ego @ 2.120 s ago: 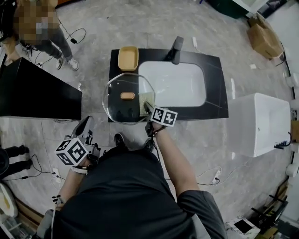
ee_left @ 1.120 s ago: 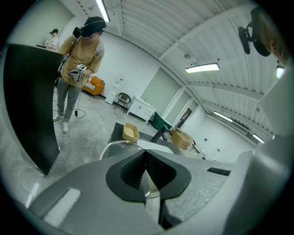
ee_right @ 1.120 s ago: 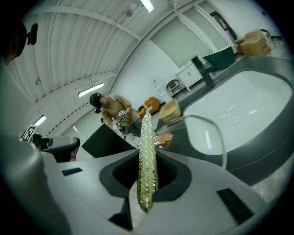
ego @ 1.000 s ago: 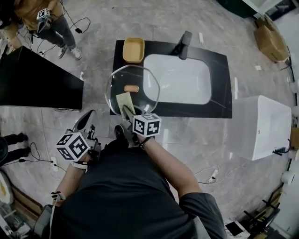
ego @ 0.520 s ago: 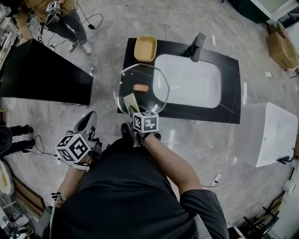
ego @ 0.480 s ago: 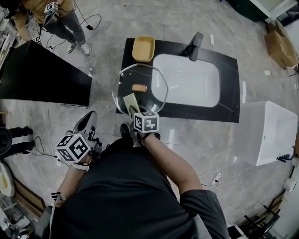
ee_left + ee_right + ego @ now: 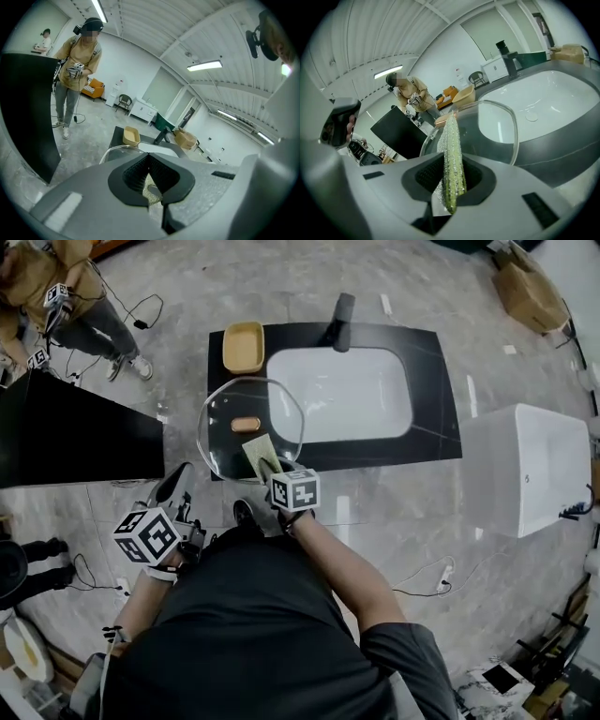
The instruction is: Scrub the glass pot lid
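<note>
Now, glass pot lid: we find it dome-up on the black counter, left of the sink basin, overhanging the near corner.
Right gripper: clamped on a green sponge, held edge-on.
Sponge axis: it runs along the jaws, pointing away from us toward the lid's handle; its far end lies over the near glass.
Left gripper: jaws drawn together, gripping nothing; it hangs low, well apart from the lid.
Nearer hand: the right, at the lid's near rim.
Next move, we judge: strokes away from us across the glass, toward the handle; unsteadied, the overhanging lid could slide.
</note>
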Demonstrator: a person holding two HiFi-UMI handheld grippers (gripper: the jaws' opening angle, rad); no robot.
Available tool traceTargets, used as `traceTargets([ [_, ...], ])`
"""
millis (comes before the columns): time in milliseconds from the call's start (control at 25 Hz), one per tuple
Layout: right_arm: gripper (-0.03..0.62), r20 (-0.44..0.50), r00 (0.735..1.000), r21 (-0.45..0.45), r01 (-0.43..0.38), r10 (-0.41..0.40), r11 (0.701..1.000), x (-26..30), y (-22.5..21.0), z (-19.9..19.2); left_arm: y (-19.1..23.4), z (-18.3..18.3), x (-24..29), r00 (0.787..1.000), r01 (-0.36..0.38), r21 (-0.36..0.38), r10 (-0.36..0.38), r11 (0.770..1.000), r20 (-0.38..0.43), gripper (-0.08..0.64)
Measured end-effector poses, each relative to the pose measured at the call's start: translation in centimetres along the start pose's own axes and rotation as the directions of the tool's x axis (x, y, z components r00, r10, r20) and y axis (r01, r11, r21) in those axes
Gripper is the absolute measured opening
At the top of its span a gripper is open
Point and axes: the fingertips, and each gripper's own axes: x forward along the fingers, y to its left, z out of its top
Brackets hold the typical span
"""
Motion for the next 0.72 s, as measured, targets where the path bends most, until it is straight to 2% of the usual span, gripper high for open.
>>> traceTargets([
  [400, 0.055, 0.046, 0.997, 0.075, 0.055, -0.058, 0.996, -1.7, -3.7, 0.2, -1.1, 0.9, 2.3, 0.997, 0.077, 0.01, -0.077, 0.997, -0.009, 0.002],
  [720, 0.055, 0.062, 0.986, 0.131, 0.144, -0.153, 0.981, -3.0, -5.8, 0.6, 2.0, 2.6, 1.6, 0.994, 0.105, -0.051, -0.104, 0.993, 0.027, 0.002],
])
